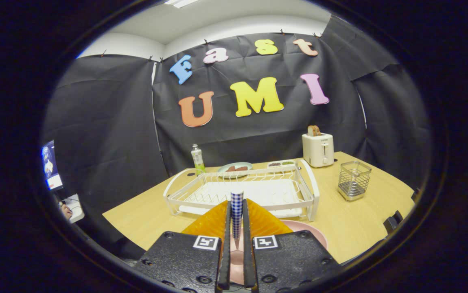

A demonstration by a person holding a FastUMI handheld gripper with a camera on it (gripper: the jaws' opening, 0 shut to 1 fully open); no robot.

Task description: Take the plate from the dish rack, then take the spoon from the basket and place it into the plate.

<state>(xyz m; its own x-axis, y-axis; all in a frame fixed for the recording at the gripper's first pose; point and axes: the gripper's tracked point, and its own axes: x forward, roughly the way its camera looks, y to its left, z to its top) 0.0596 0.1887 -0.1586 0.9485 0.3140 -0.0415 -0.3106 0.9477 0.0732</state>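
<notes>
1. Gripper (pixel 237 228) nearly closed; both orange fingers (pixel 209 221) press on a blue-and-white checked handle standing upright between them, which I take for the spoon (pixel 237 203); its bowl end is hidden below the fingers
2. Pink plate (pixel 307 232) lies flat on the wooden table (pixel 364 228), directly under and just ahead of the fingers, near the front of the dish rack (pixel 242 191)
3. Dish rack holds no plate, so step one reads as done
4. Wire basket (pixel 354 180) stands well apart, beyond the rack's right end, and looks empty, so the spoon pick reads as done too
5. Left, as judged: lower the spoon onto the plate and release; whether it already touches the plate cannot be told
</notes>
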